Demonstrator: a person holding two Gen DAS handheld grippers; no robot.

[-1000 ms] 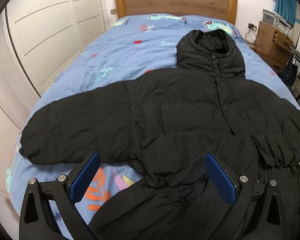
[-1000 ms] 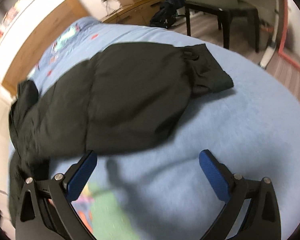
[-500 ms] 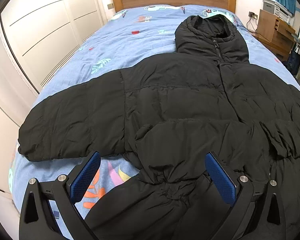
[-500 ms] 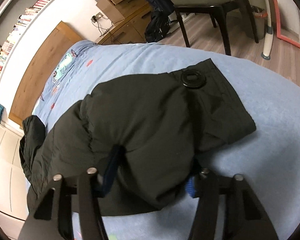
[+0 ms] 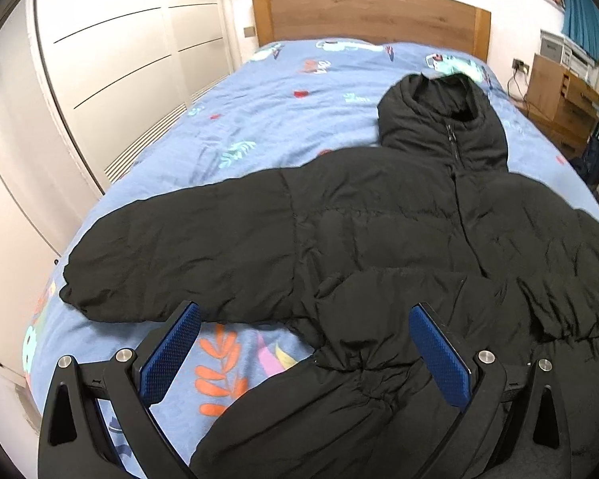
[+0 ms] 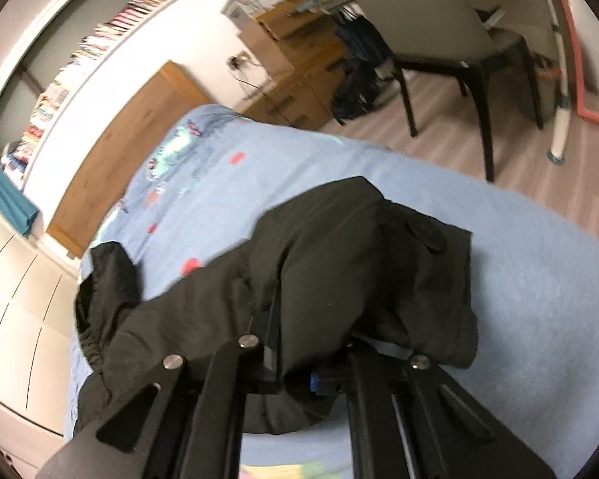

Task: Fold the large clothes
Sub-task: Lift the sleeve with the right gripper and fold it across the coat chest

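Note:
A black hooded puffer jacket point(image 5: 379, 231) lies front-up on the blue patterned bed point(image 5: 283, 119), hood toward the headboard, one sleeve point(image 5: 179, 251) stretched out to the left. My left gripper point(image 5: 303, 353) hovers open above the jacket's lower hem, nothing between its blue pads. In the right wrist view the other sleeve point(image 6: 363, 263) is bunched and lifted off the bed, with my right gripper point(image 6: 313, 359) shut on its puffy fabric near the cuff. The cuff end droops to the right of the jaws.
White wardrobe doors point(image 5: 112, 80) run along the bed's left side. A wooden headboard point(image 5: 371, 16) stands at the far end. To the right of the bed are a wooden drawer unit point(image 6: 295, 80), a dark bag point(image 6: 355, 80) and a grey chair point(image 6: 459, 40) on wood flooring.
My right gripper went from open above the bed to shut on the jacket's right sleeve and raised it. The left gripper stayed open and drew back slightly from the jacket.

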